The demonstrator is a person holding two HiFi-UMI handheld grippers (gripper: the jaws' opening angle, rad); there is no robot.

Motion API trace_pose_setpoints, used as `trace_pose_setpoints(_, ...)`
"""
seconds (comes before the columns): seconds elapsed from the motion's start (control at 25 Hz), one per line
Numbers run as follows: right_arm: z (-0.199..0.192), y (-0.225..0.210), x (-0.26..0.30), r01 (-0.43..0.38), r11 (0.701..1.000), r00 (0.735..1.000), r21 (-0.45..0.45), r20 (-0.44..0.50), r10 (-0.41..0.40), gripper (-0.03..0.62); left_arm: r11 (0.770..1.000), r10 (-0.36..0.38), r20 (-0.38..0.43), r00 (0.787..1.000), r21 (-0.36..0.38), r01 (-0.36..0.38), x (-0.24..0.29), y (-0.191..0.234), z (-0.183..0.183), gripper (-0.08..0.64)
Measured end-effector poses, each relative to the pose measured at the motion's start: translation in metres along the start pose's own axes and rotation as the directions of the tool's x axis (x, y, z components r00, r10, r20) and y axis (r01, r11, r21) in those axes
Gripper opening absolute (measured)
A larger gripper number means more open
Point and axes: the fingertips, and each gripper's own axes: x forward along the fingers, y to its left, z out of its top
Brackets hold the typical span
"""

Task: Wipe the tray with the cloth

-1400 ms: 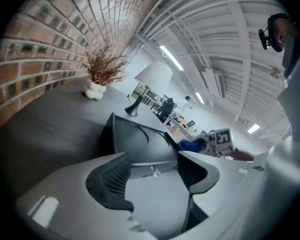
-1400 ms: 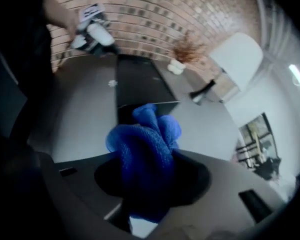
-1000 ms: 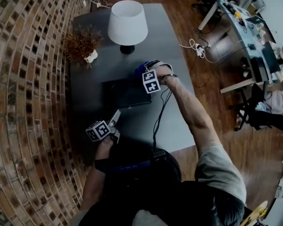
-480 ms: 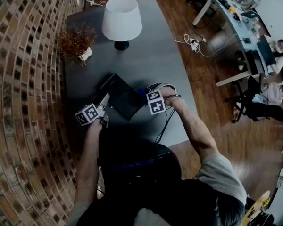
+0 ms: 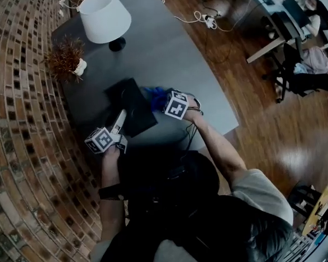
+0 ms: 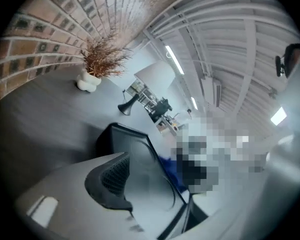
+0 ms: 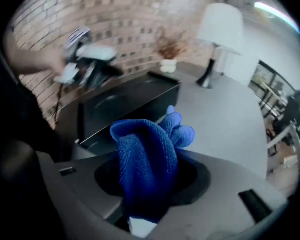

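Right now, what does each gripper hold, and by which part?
Right gripper: the blue microfibre cloth, clamped at a bunched fold. Left gripper: the black rectangular tray, pinched at its near edge.

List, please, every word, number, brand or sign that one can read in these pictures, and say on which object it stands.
None: no view shows readable text.
Cubes on the left gripper and the right gripper: only black and white square patterns, no letters.
Tray, cloth, lamp: no print visible.
Things on the far desk: too small to read.
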Motion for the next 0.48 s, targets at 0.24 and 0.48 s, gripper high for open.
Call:
trace_pose_setpoints(0.24,0.084,-0.067,0.032,0.195,0.911,0.979,-0.363,0.121,-0.161,0.17,0.982,0.085,-0.176,0.981,0.181,-0.052,-0.008,-0.016,-0.067,0.295)
trace_pose_setpoints(0.48,0.093,-0.032,0.052,0.131,0.745,0.991,-0.655,0.096,-0.089,0.17,0.987,0.088,-0.151,0.985,0.148,-0.066,0.007,-0.018,-0.066,0.293)
